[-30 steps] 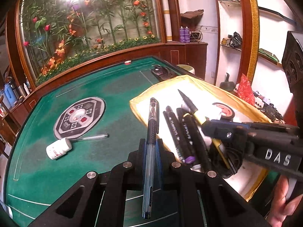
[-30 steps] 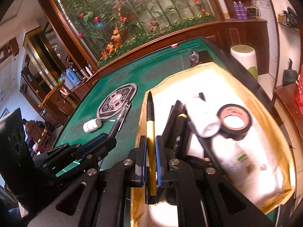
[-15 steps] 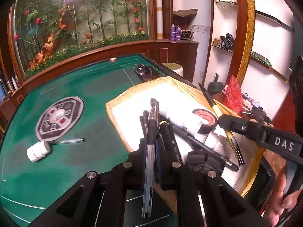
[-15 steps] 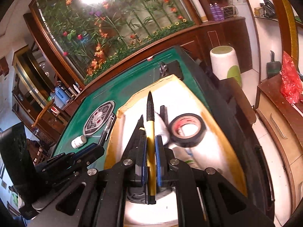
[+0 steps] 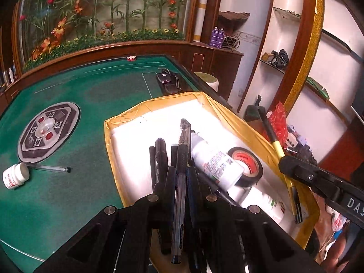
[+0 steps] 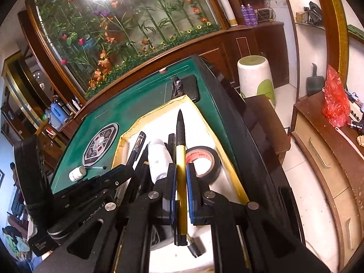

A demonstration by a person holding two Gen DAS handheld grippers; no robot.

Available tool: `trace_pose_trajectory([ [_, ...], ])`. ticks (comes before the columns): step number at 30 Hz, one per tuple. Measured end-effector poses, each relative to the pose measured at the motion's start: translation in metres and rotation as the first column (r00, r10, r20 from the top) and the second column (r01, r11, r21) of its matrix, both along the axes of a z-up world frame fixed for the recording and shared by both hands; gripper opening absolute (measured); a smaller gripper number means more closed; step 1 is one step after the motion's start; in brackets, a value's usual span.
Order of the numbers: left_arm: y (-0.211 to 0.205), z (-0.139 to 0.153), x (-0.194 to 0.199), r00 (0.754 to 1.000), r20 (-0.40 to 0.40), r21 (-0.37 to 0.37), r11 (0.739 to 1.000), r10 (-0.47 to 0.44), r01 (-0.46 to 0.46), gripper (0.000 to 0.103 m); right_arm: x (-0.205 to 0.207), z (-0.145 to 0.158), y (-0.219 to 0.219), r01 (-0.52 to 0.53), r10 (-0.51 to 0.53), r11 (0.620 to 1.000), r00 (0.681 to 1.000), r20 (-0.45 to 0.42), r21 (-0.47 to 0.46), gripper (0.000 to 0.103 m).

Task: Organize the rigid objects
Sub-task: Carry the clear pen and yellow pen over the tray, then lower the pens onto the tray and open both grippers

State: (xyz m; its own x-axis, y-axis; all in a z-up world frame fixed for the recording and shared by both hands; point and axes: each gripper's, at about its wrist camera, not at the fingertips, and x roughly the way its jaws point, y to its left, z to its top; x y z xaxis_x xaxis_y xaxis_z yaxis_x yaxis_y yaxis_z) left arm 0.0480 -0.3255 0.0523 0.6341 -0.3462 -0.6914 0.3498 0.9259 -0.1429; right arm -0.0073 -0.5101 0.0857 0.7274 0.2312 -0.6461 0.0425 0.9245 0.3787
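1. While both grippers are sliding over the tray [image 5: 229, 113], which a second ago was lying more to the right of the left jaws, each grip is staying the same.
2. The left gripper [image 5: 181, 170] is squeezing a slim clear-barrelled pen [image 5: 180, 182]; the right gripper [image 6: 181, 177] is squeezing a smooth yellow-and-black pen [image 6: 180, 159].
3. Ahead of the jaws, black markers [image 5: 159, 157], a white bottle [image 5: 213, 161] and a glossy tape roll [image 5: 246, 162] are crowding the near part of the white tray floor; its far part is lying bare.

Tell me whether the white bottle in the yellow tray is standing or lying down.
Lying down. The white bottle rests on its side in the yellow tray, its wide end against the black tape roll.
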Motion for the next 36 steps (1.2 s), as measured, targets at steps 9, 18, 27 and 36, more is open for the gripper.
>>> trace_pose_trajectory([
  [9,0.009,-0.008,0.008,1.0,-0.022,-0.015,1.0,-0.001,0.0,0.009,0.036,-0.013,0.019,-0.016,0.012,0.997,0.998,-0.063,-0.074,0.008],
  [18,0.008,-0.014,0.01,0.999,-0.046,-0.001,1.0,-0.005,0.005,0.009,0.048,-0.021,0.026,-0.007,-0.003,0.995,0.996,-0.092,-0.099,0.008],
  [27,0.006,-0.017,0.009,0.999,-0.044,0.019,1.0,-0.009,0.01,0.009,0.045,-0.019,0.028,-0.009,0.001,0.996,0.996,-0.086,-0.093,0.008],
  [36,0.005,-0.017,0.01,0.999,-0.032,0.036,0.999,-0.01,0.011,0.009,0.042,-0.019,0.026,-0.003,-0.004,0.997,0.996,-0.088,-0.079,0.008],
])
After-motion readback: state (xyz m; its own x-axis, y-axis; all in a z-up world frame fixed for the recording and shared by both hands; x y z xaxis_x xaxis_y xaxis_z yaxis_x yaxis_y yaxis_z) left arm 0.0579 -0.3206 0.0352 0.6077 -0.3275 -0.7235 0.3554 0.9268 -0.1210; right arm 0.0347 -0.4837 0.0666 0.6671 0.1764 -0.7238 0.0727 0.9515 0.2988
